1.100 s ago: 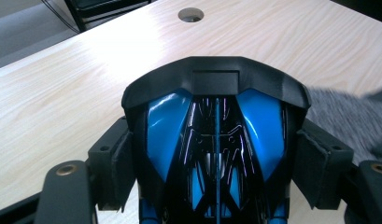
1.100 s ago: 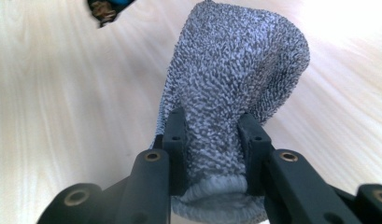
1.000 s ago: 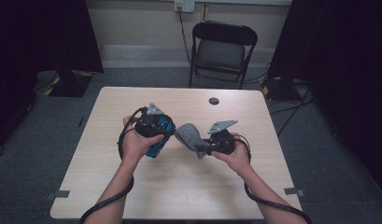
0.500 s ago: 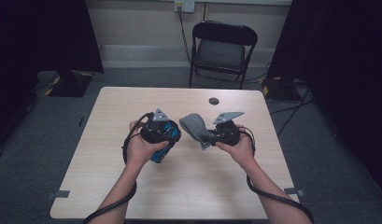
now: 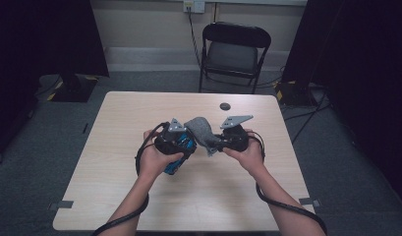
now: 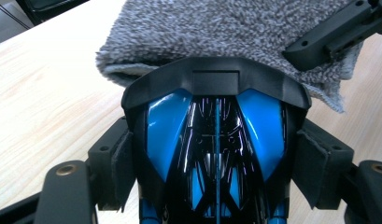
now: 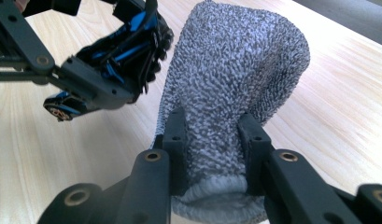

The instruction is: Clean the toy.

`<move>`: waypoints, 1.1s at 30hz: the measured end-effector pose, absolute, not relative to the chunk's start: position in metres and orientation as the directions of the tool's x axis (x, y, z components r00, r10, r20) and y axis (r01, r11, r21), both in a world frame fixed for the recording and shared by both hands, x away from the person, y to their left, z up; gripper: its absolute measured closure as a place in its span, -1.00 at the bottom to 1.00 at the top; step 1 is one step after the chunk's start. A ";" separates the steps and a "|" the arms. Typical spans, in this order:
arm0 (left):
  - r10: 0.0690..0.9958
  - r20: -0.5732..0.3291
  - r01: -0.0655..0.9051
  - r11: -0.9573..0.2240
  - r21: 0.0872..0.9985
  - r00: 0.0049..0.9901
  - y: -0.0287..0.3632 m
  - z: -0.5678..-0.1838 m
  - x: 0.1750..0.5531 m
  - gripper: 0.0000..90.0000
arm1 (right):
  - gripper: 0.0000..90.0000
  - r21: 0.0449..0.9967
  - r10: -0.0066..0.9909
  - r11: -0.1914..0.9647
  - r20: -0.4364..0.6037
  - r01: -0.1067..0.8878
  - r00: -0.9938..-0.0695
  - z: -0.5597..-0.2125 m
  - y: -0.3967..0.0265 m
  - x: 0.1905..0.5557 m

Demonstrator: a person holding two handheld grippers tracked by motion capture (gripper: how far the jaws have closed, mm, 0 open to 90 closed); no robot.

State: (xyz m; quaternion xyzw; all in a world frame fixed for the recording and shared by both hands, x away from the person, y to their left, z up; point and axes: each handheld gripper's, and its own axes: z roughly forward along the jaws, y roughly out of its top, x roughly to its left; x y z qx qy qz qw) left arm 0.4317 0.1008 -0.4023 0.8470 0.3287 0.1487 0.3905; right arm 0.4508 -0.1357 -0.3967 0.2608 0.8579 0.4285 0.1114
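Both hands have come closer together since the earlier pictures, and the left one has slid toward the right and a bit lower. Now the blue and black toy car point(image 5: 178, 150) almost touches the grey fluffy sock point(image 5: 202, 132).

The left gripper point(image 6: 215, 154) holds the toy car, with its pads pressing on the car's two sides. From the left gripper view, the car's nose points straight ahead at the sock, and the black front edge sits right against the fluffy cloth. The jaws stand fairly wide because the car is wide.

The right gripper point(image 7: 215, 140) holds the sock point(image 7: 235, 79). Its jaws are pinched in tight on the sock's lower part, near the rolled edge. The rest of the sock stands up and away from the jaws, like a soft tube with a round top. From the right gripper view, the car point(image 7: 123, 51) is to the upper left of the sock, very near it.

Both are held up above the middle of the wooden table point(image 5: 115, 128). The car is long from nose to tail, and that long line aims at the sock's side. I think the car has to go into the sock or get rubbed by it, so the left hand is the one that must move next.

A small dark round thing point(image 5: 224, 105) lies far back on the table. I see no words or labels that can be read.
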 end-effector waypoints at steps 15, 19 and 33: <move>0.676 0.007 0.436 -0.483 0.760 0.737 0.097 -0.400 0.433 -0.43 | 0.55 0.792 0.520 0.500 0.049 0.350 -0.853 -0.402 -0.123 0.446; 0.672 0.008 0.433 -0.485 0.760 0.740 0.095 -0.398 0.433 -0.43 | 0.55 0.790 0.516 0.506 0.045 0.347 -0.855 -0.403 -0.122 0.445; 0.670 0.007 0.425 -0.479 0.768 0.742 0.093 -0.389 0.436 -0.43 | 0.55 0.783 0.499 0.520 0.047 0.342 -0.866 -0.408 -0.118 0.441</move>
